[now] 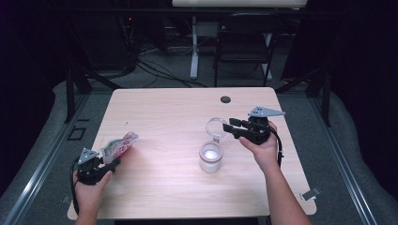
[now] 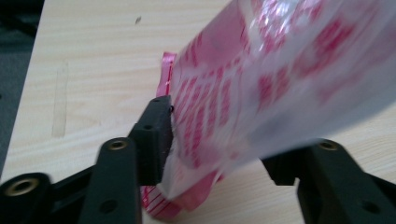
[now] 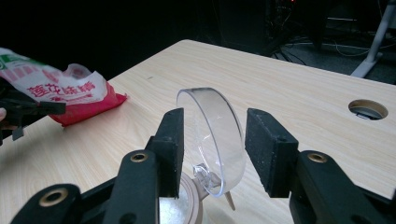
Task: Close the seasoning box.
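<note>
One jar, one clear lid hinged open on it, and one red-and-white bag is all we count. Our left gripper sits near-left, jaws apart with the bag between them and touching one pad. Our right gripper straddles the lid mid-right, not pinching. Pale wood table with one cable hole, a dark room, and one chair far back.

Dark room, folding chair, grey floor
</note>
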